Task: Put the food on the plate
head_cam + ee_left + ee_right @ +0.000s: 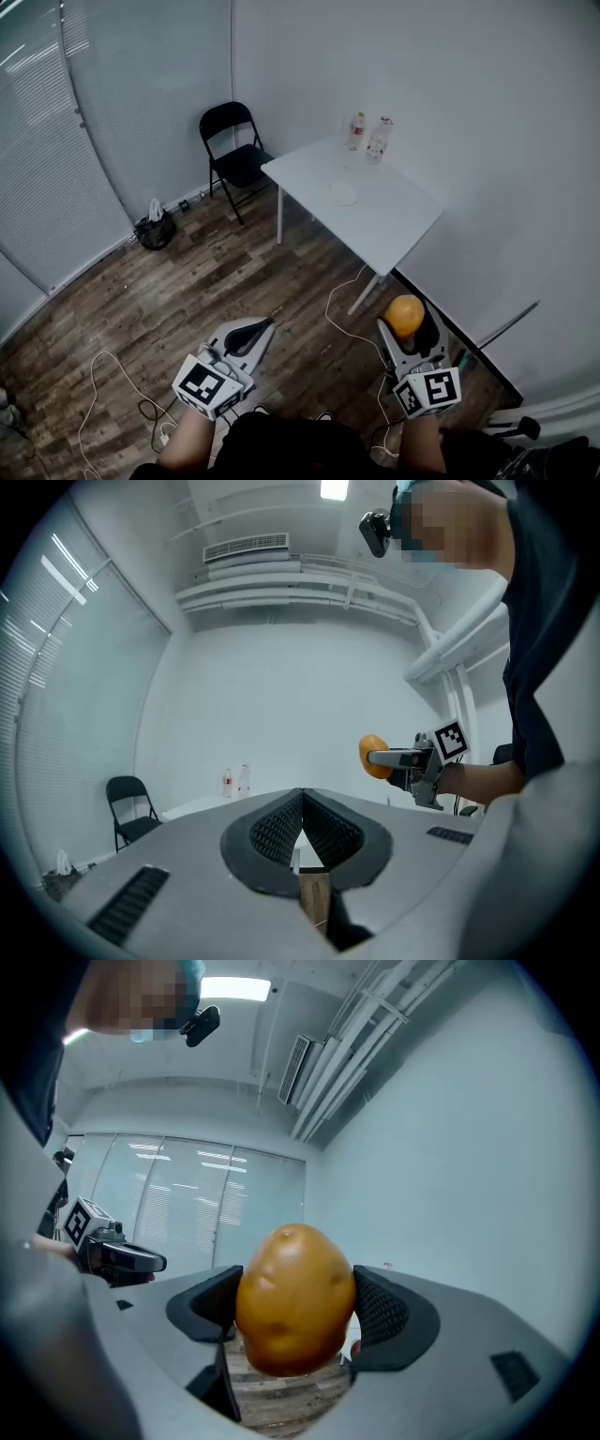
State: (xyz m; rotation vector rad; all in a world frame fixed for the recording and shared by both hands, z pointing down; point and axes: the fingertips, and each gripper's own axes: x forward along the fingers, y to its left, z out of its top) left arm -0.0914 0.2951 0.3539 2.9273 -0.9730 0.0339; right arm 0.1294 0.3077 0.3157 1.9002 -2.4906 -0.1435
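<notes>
A yellow-brown potato (404,315) sits between the jaws of my right gripper (406,328), which is shut on it and held in the air above the wooden floor. In the right gripper view the potato (295,1297) fills the gap between the two black pads (382,1312). A small white plate (343,194) lies on a white table (398,230) well ahead of both grippers. My left gripper (253,336) hangs lower left, shut and holding nothing; its jaws meet at the tip (302,795). The left gripper view also catches the potato (372,757).
Two plastic bottles (356,131) (379,140) stand at the table's far edge by the wall. A black folding chair (234,150) stands left of the table, with a dark bag (156,228) by the blinds. White cables (347,323) trail over the floor.
</notes>
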